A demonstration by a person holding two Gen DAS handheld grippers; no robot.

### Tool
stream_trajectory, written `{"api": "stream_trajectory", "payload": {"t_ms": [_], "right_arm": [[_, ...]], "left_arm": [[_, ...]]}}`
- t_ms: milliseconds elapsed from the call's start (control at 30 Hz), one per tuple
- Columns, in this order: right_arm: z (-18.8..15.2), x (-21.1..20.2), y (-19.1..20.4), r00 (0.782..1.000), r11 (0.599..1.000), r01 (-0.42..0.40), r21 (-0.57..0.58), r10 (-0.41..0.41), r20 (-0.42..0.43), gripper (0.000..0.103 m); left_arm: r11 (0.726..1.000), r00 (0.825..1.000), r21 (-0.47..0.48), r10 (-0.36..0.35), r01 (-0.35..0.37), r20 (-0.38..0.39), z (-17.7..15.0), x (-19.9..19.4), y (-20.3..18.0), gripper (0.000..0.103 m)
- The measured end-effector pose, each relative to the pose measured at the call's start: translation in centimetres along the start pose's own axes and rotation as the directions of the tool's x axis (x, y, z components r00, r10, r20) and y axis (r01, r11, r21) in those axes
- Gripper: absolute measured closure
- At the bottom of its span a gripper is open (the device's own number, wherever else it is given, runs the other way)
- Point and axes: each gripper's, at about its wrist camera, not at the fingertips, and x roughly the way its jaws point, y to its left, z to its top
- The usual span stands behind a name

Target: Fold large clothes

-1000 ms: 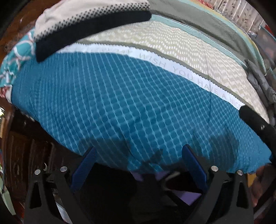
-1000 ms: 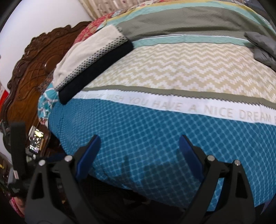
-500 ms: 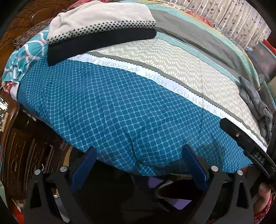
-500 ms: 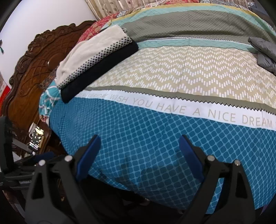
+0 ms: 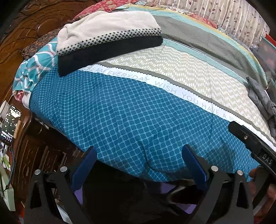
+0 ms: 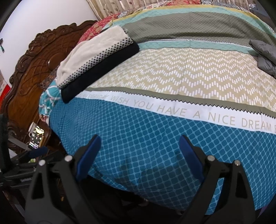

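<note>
A folded cream and black garment [image 5: 107, 36] lies at the far left of the bed, near the headboard; it also shows in the right wrist view [image 6: 96, 56]. A crumpled grey garment [image 5: 260, 98] lies at the right side of the bed, also seen in the right wrist view [image 6: 264, 53]. My left gripper [image 5: 139, 155] is open and empty, held over the bed's near edge. My right gripper [image 6: 139, 144] is open and empty over the blue part of the bedspread [image 6: 155, 137]. The right gripper's black body [image 5: 253, 143] shows at the right of the left wrist view.
The bed carries a striped bedspread [image 5: 138, 112] with a lettered white band. A carved wooden headboard [image 6: 29, 72] stands at the left. A lit phone [image 6: 36, 137] rests beside it. Curtains [image 5: 224, 13] hang behind the bed.
Both grippers have drawn back and risen from the bed's near edge, so more of the bed is in view. Both stay open and empty.
</note>
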Motion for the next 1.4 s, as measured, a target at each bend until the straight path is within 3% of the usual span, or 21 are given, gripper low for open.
{"api": "stream_trajectory", "payload": {"t_ms": [267, 633, 1400], "right_arm": [[0.9, 0.5, 1.3, 0.998, 0.999, -0.034, -0.033, 0.033, -0.046, 0.015], [2.2, 0.6, 5.3, 0.993, 0.990, -0.107, -0.097, 0.101, -0.056, 0.015], [1.2, 2.0, 6.3, 0.991, 0.988, -0.099, -0.121, 0.086, -0.107, 0.015]], "left_arm": [[0.998, 0.998, 0.004, 0.056, -0.056, 0.036, 0.4, -0.3, 0.3, 0.008], [0.985, 0.982, -0.055, 0.170, -0.165, 0.086, 2.1, -1.0, 2.5, 0.008], [0.972, 0.972, -0.076, 0.228, -0.223, 0.064, 2.4, 0.3, 4.8, 0.008]]}}
